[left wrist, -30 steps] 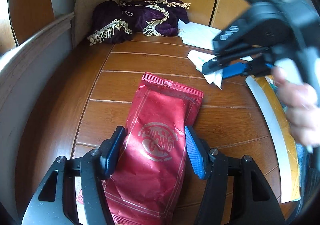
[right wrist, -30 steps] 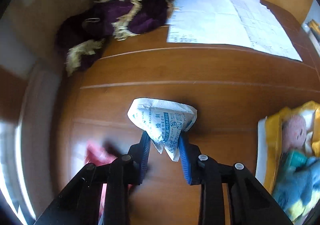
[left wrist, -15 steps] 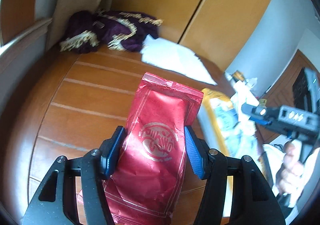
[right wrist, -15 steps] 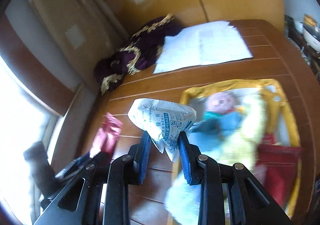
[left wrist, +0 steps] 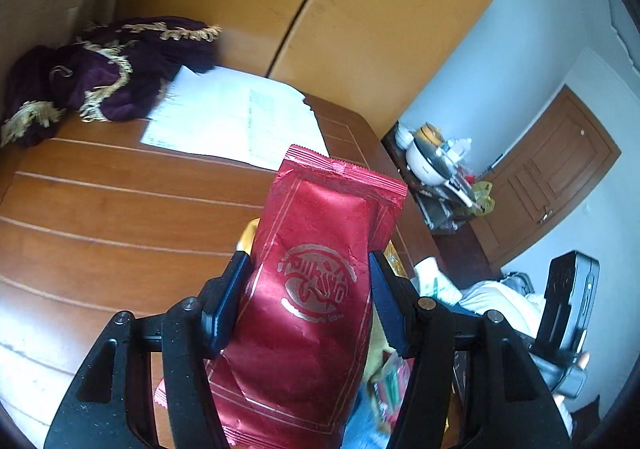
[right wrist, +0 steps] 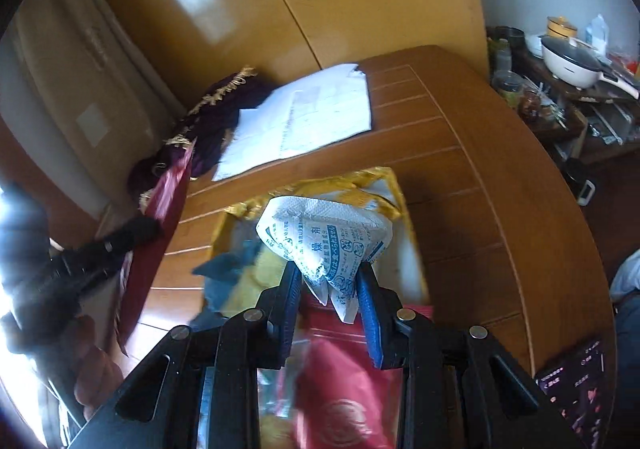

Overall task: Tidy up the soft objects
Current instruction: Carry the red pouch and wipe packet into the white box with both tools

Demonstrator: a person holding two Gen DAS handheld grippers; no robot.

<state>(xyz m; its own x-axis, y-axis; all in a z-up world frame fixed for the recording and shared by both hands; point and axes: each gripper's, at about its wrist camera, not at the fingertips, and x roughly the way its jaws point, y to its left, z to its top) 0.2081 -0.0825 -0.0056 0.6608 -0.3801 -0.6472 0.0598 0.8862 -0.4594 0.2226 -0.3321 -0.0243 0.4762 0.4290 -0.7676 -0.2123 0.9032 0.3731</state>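
Observation:
My left gripper (left wrist: 306,295) is shut on a red foil pouch (left wrist: 316,289), held in the air over the wooden table (left wrist: 100,209); this pouch (right wrist: 160,237) appears edge-on at the left of the right wrist view. My right gripper (right wrist: 328,285) is shut on a white sachet with blue print (right wrist: 324,237), hanging above a yellow-lined box (right wrist: 384,189) that holds blue and yellow soft items (right wrist: 236,269) and another red pouch (right wrist: 344,381). Most of the box is hidden behind the pouch in the left wrist view.
A purple cloth with gold fringe (left wrist: 108,77) and white paper sheets (left wrist: 236,121) lie at the table's far side by wooden cabinets (left wrist: 280,1). A cluttered side table with a white pot (right wrist: 572,61) stands to the right. A dark patterned packet (right wrist: 576,397) lies near the table's right edge.
Both grippers have lifted their loads off the table and swung right toward the yellow-lined box; the right gripper now hangs over it. Both grips are unchanged.

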